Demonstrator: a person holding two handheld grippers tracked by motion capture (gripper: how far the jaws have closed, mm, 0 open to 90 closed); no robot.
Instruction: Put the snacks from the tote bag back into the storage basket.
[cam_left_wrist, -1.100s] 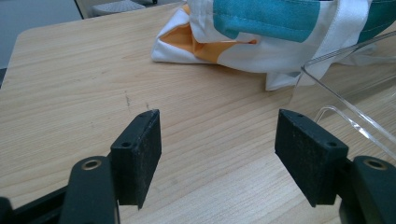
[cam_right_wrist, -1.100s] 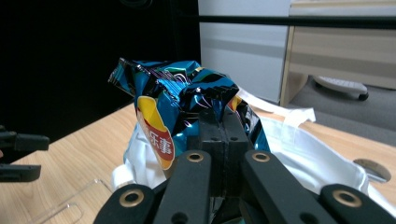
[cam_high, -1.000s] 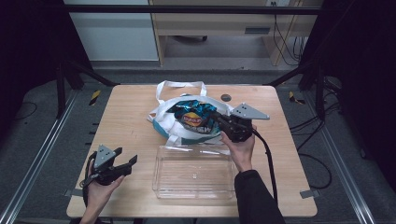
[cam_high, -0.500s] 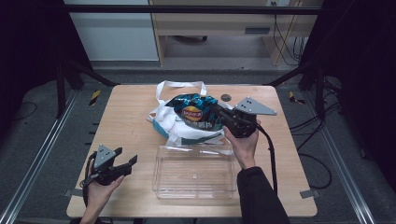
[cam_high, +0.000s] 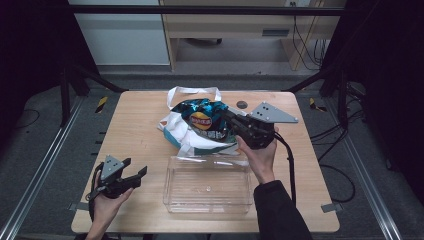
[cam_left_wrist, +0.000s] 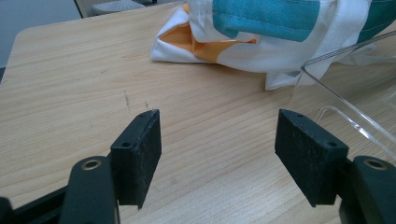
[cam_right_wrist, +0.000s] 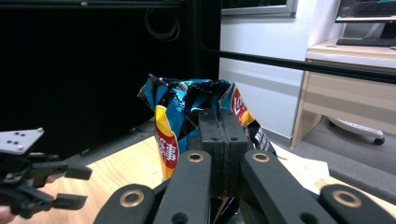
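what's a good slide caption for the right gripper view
Right gripper, jaws shut on a blue chip bag, lifts it above the wooden table.

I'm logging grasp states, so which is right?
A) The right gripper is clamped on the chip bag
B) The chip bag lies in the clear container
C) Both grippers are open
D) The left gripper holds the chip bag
A: the right gripper has its jaws shut on the chip bag, lifted above the tote bag.

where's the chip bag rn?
High view: the chip bag is at table centre-back, pinched in the right gripper over the tote bag, just behind the clear bin.
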